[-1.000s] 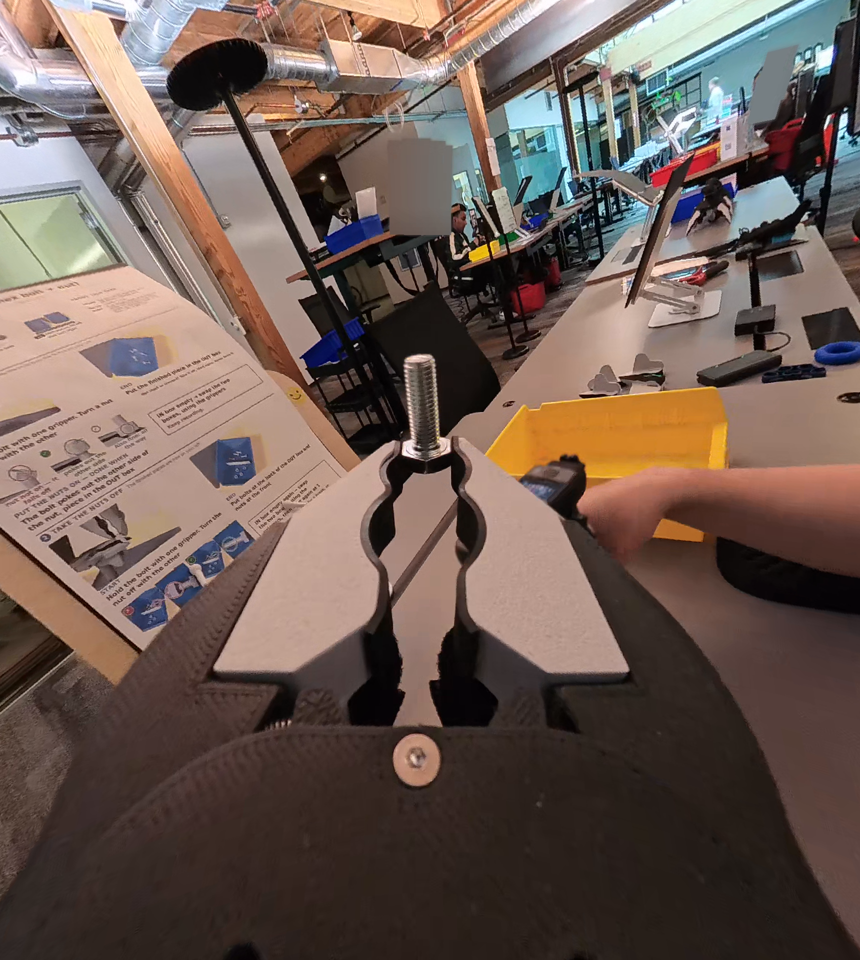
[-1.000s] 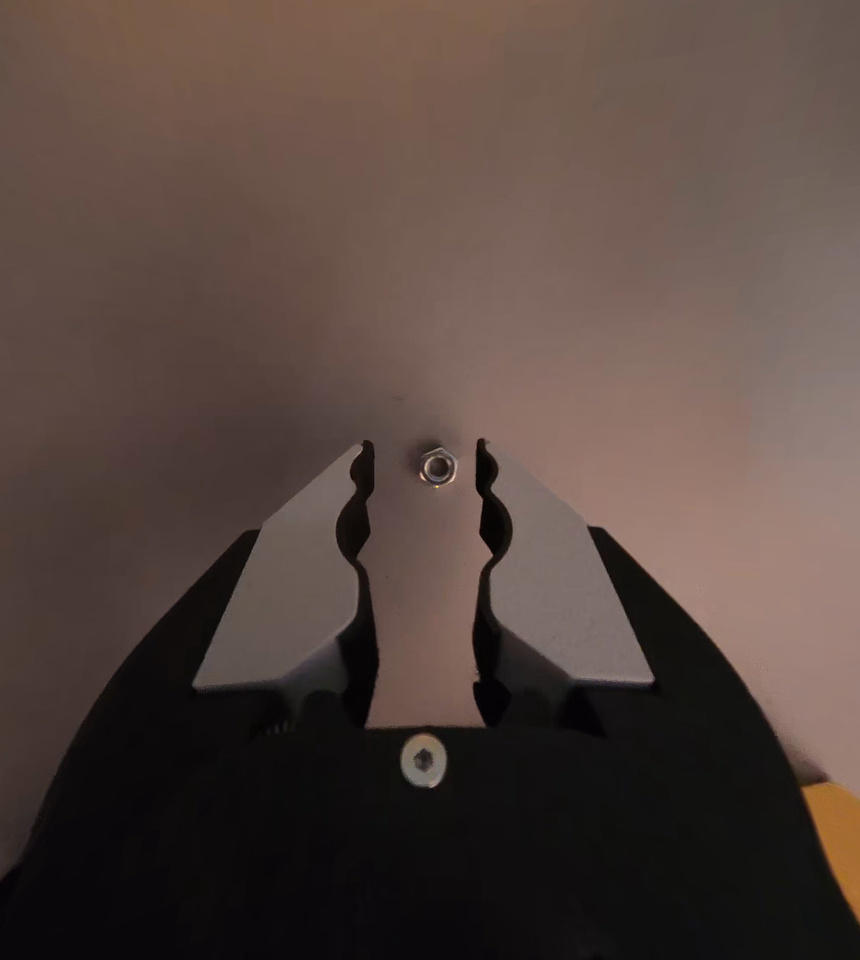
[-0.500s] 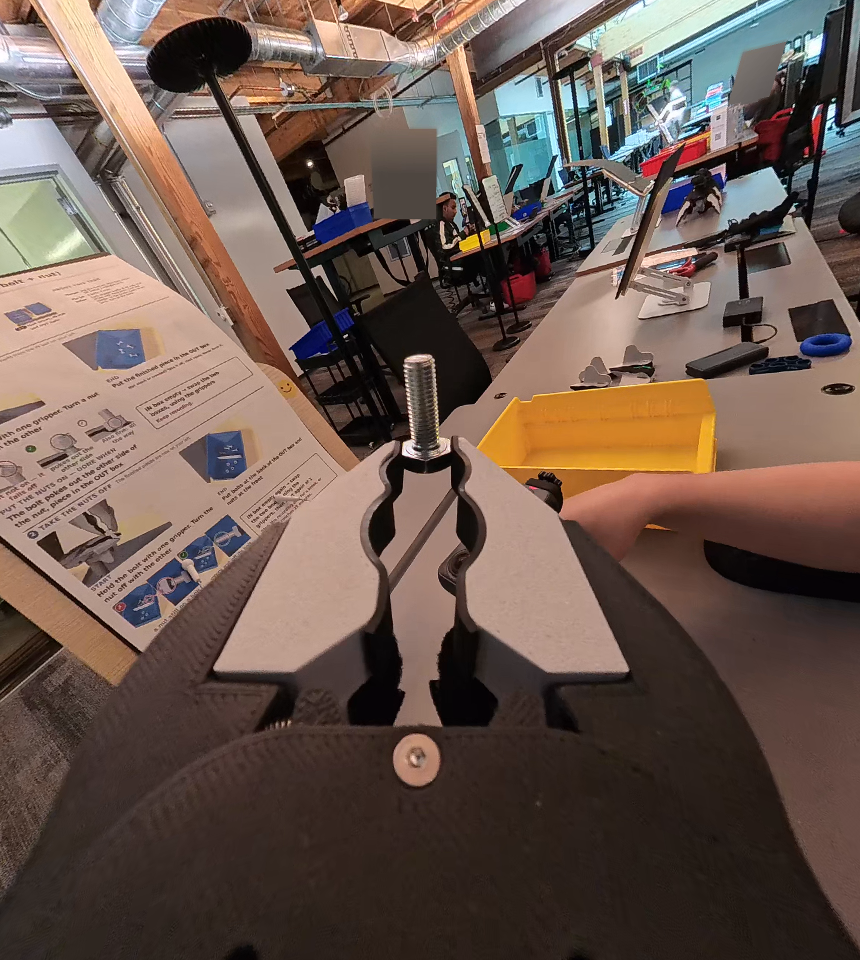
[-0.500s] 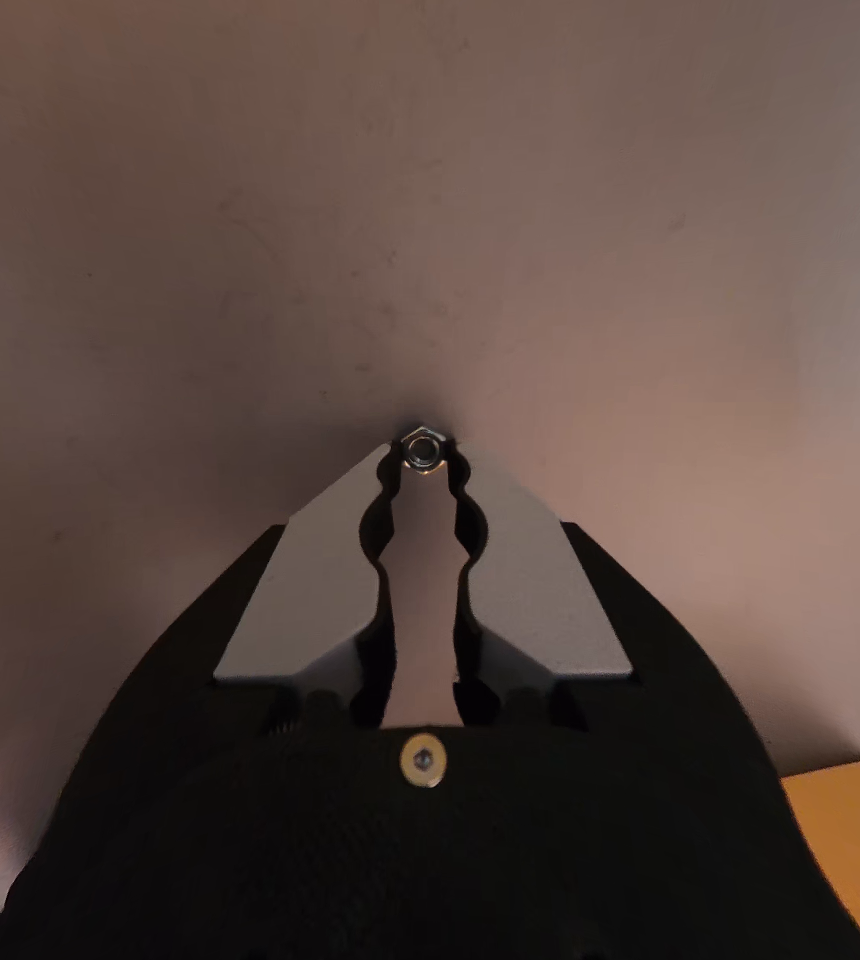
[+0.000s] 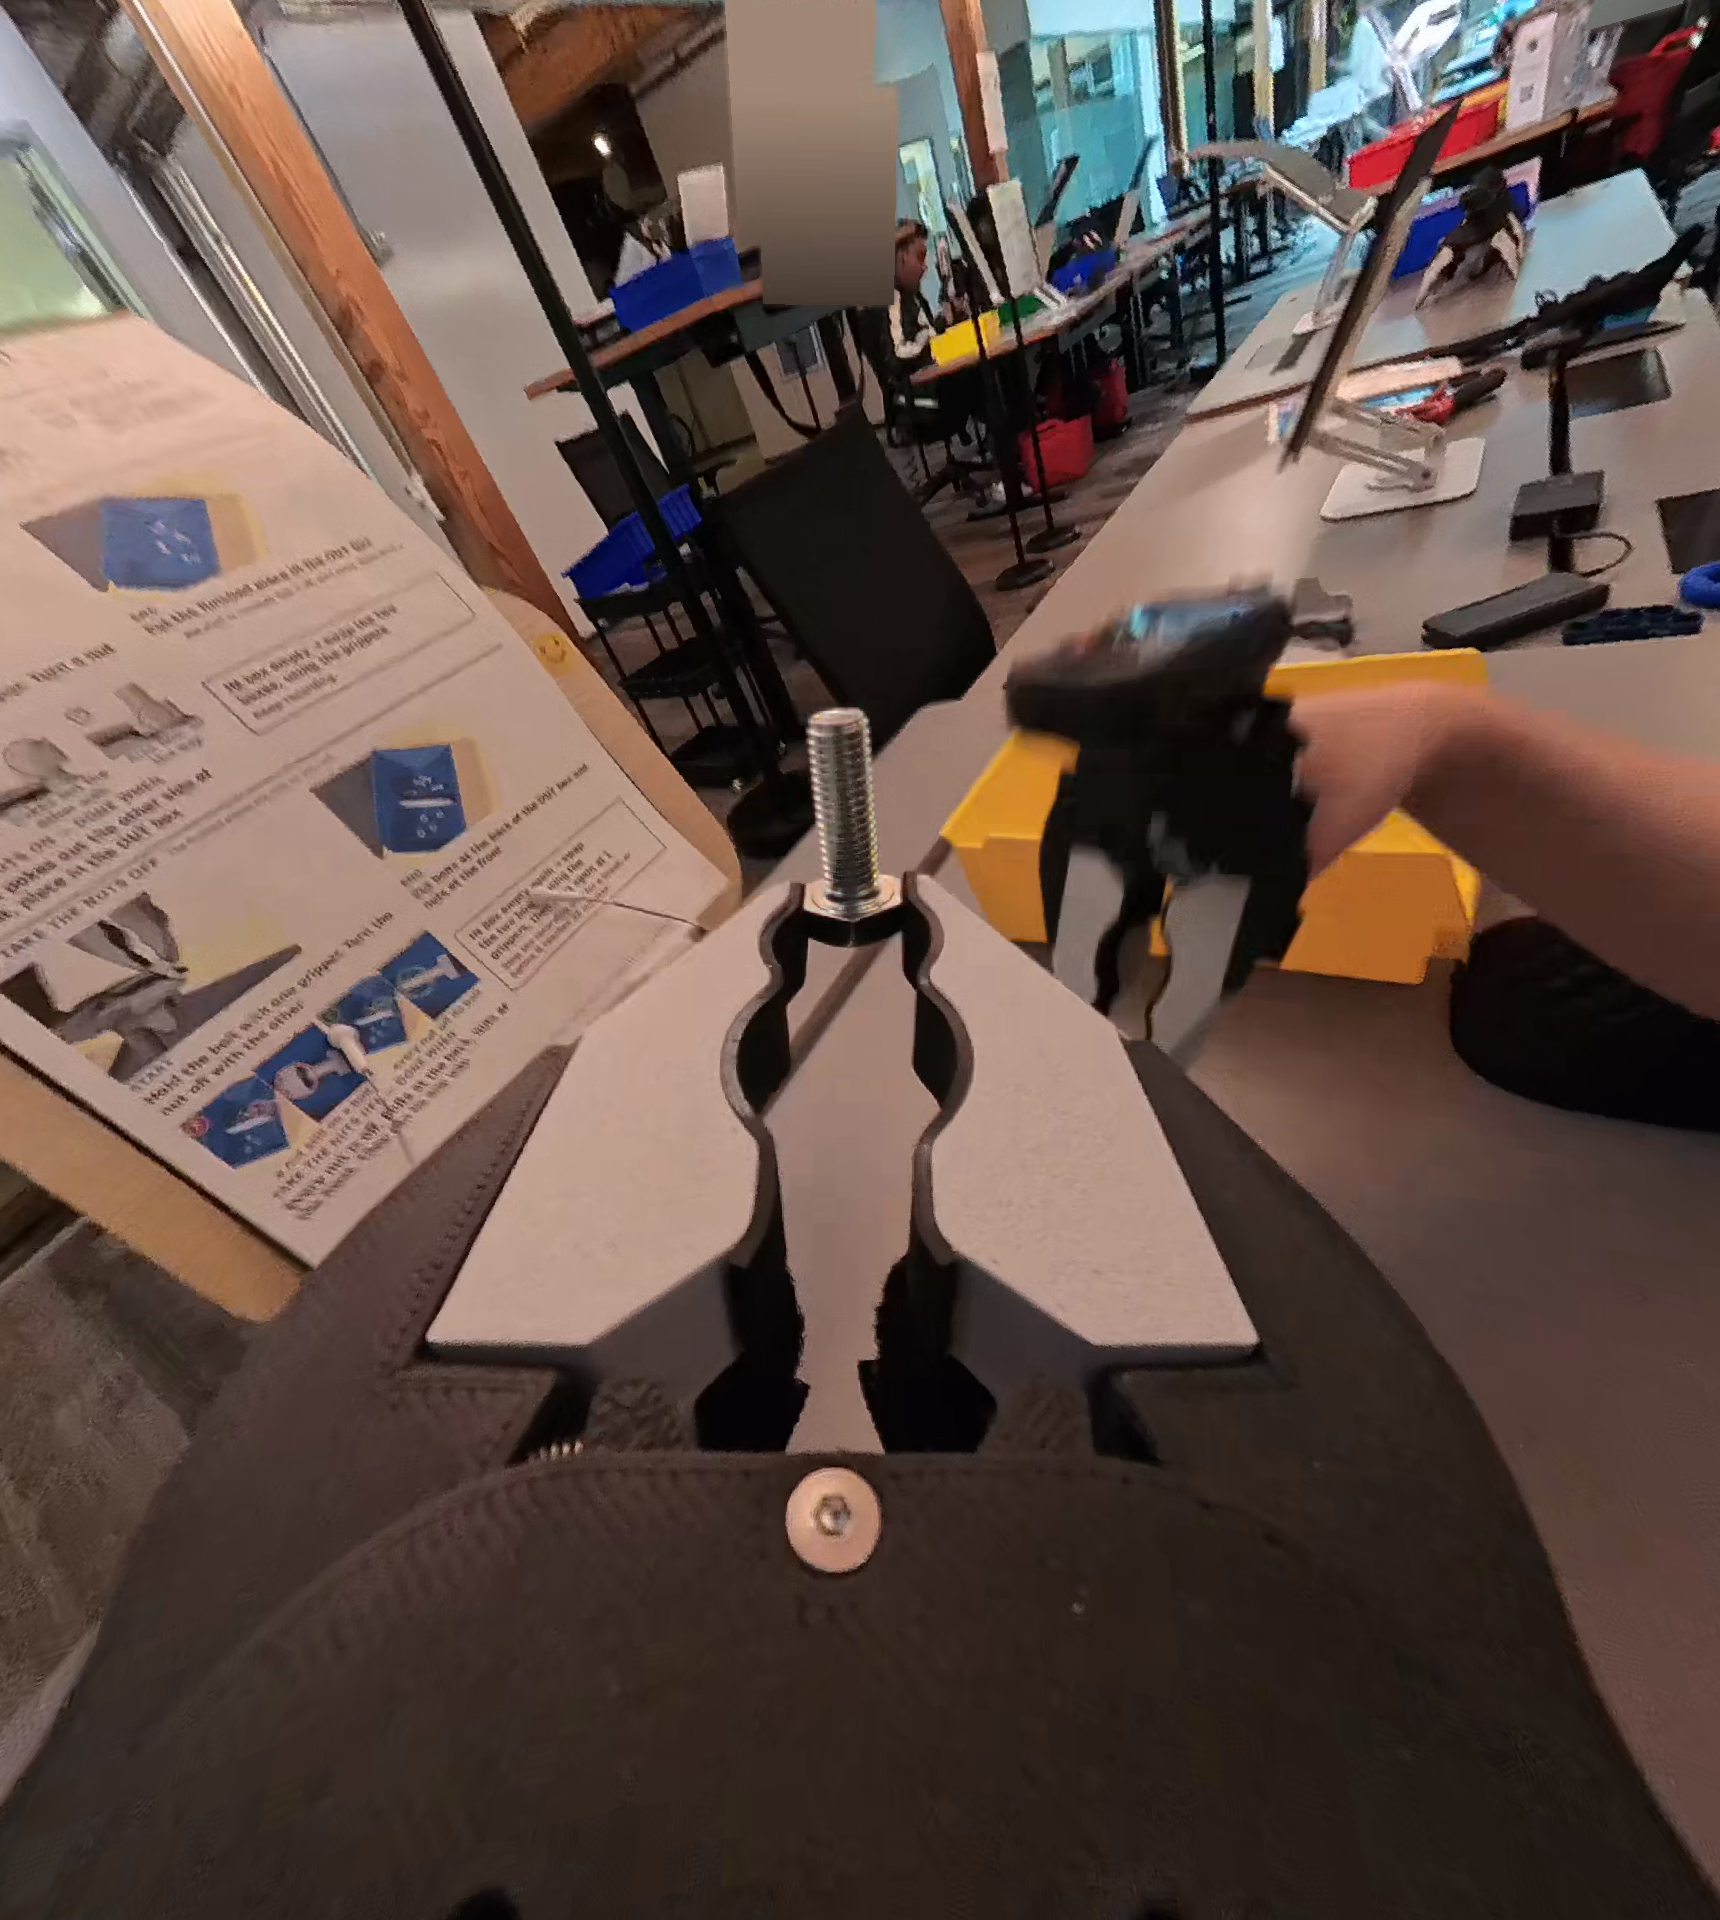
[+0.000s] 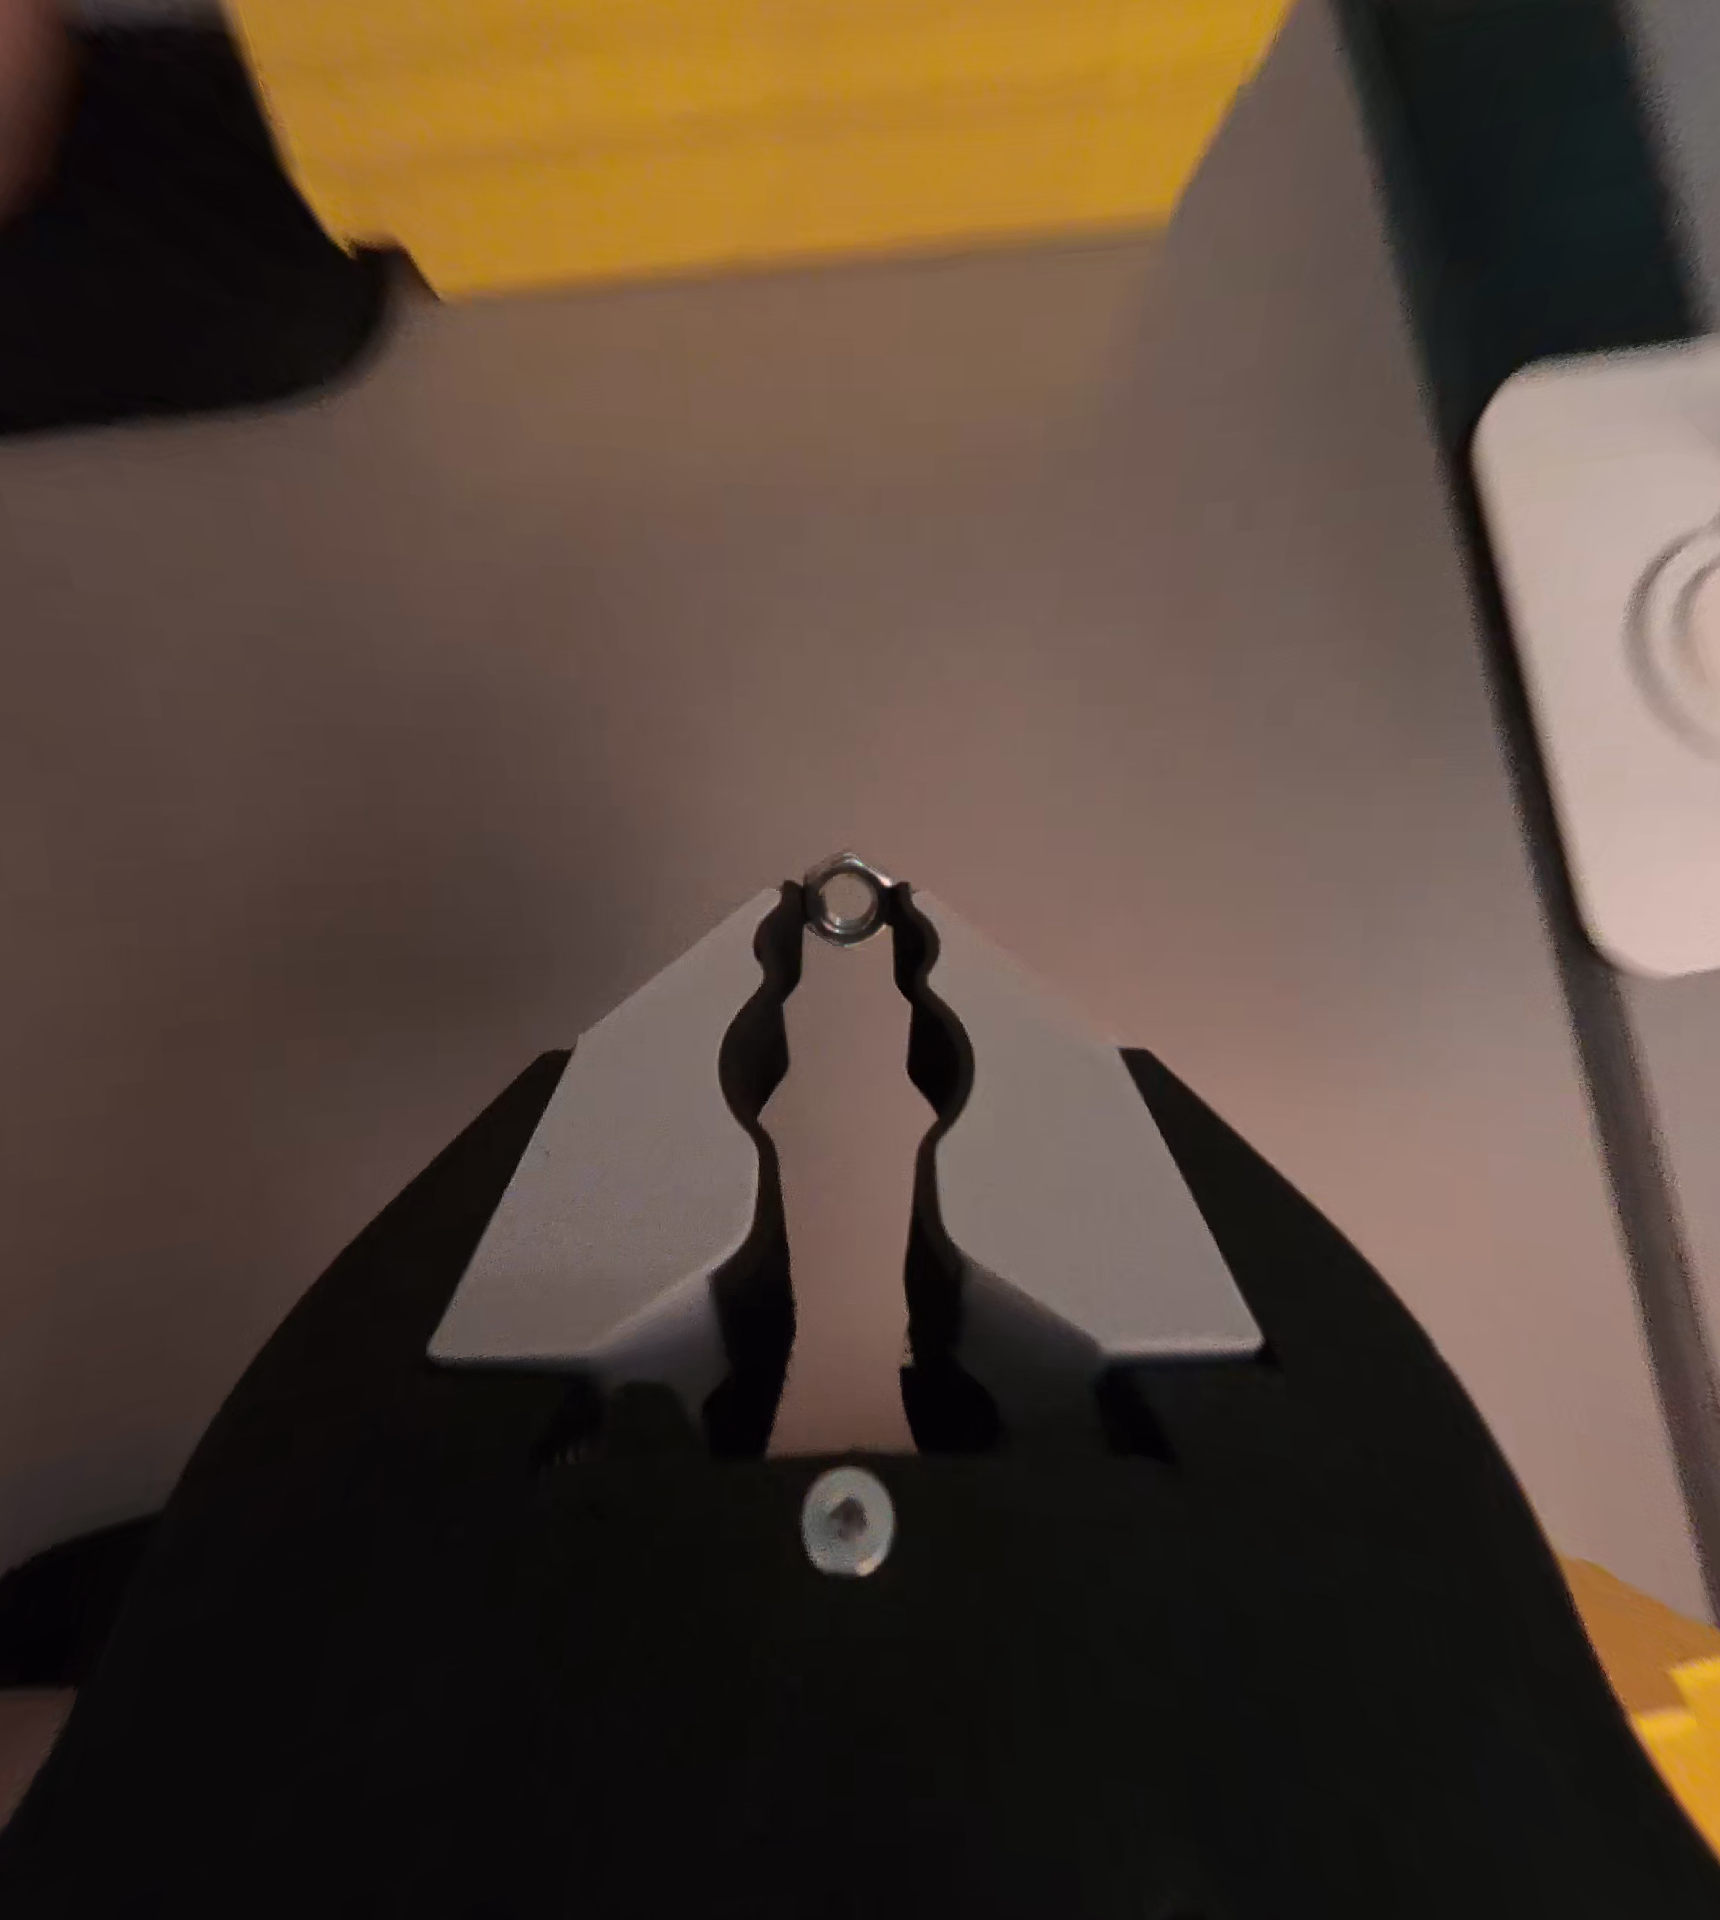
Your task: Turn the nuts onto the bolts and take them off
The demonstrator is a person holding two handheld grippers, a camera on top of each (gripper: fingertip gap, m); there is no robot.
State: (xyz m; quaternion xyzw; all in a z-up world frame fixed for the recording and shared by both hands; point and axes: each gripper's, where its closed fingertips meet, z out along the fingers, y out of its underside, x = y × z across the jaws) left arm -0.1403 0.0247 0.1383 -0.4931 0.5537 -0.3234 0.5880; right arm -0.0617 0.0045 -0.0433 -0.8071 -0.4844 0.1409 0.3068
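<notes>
Holding the bolt (image 5: 840, 805) upright, the left gripper (image 5: 850, 912) is clamped on its hex head w/ the threaded shank pointing up, bare — no nut on it yet. Right gripper (image 6: 848, 902) is closed on a small nut (image 6: 845, 912), pinched at the very fingertips, hole facing the camera, clear of the table (image 6: 627, 644). In the left view it's blurred, off to the right in front of the yellow bin (image 5: 1375, 914), near the bolt but apart. So pickup looks done on both sides; left to do, prob: line the nut up over the shank tip, start the thread, spin it down, then back off.
</notes>
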